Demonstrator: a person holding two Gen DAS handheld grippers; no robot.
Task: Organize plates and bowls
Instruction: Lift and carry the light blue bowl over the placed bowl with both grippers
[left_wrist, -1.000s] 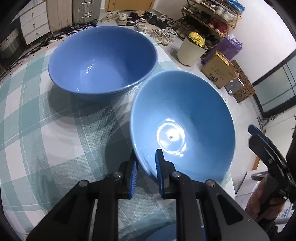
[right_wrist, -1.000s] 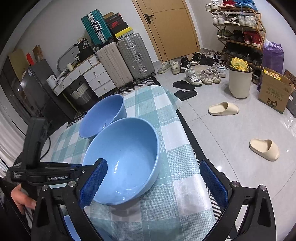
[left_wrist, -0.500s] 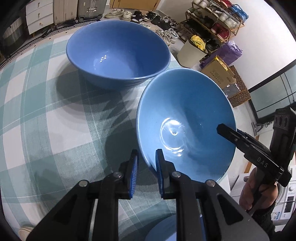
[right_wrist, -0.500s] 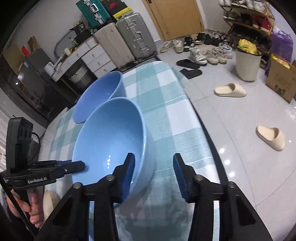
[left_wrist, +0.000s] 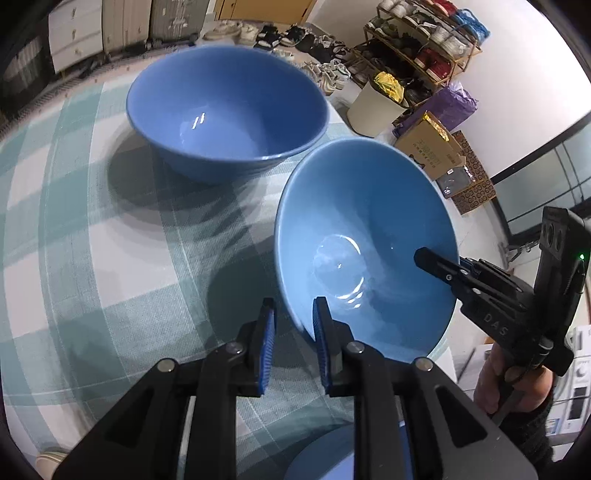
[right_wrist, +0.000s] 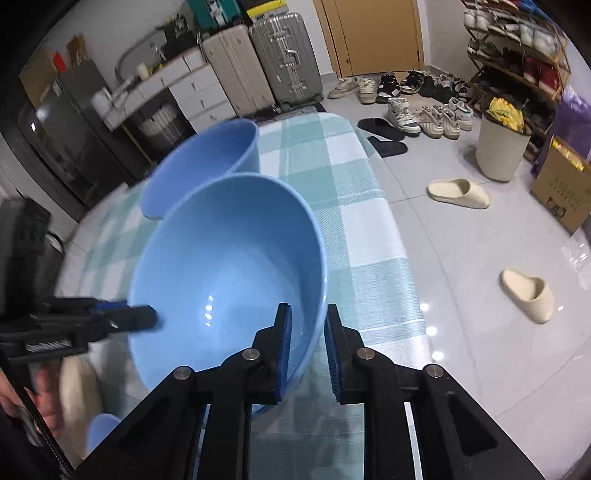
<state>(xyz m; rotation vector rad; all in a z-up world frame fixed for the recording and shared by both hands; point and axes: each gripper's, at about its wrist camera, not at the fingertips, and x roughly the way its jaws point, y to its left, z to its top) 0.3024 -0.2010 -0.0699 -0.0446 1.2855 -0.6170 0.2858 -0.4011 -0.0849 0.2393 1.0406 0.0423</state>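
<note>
A light blue bowl (left_wrist: 365, 243) is held tilted above the checked tablecloth (left_wrist: 92, 240). My left gripper (left_wrist: 293, 334) is shut on its near rim. My right gripper (right_wrist: 307, 341) is shut on the opposite rim; it shows in the left wrist view (left_wrist: 448, 275) at the right. The same bowl (right_wrist: 225, 273) fills the middle of the right wrist view. A darker blue bowl (left_wrist: 227, 114) stands upright on the table behind it, also seen in the right wrist view (right_wrist: 207, 158).
A blue plate edge (left_wrist: 332, 454) lies under my left gripper. The table edge drops to a tiled floor with slippers (right_wrist: 458, 194), a bin (right_wrist: 502, 147), a cardboard box (right_wrist: 561, 188) and a shoe rack (left_wrist: 424, 48). Suitcases (right_wrist: 284, 62) stand behind.
My right gripper has closed from wide open onto the light bowl's rim. The light bowl has been lifted and tilted, held from both sides. The darker bowl stays put.
</note>
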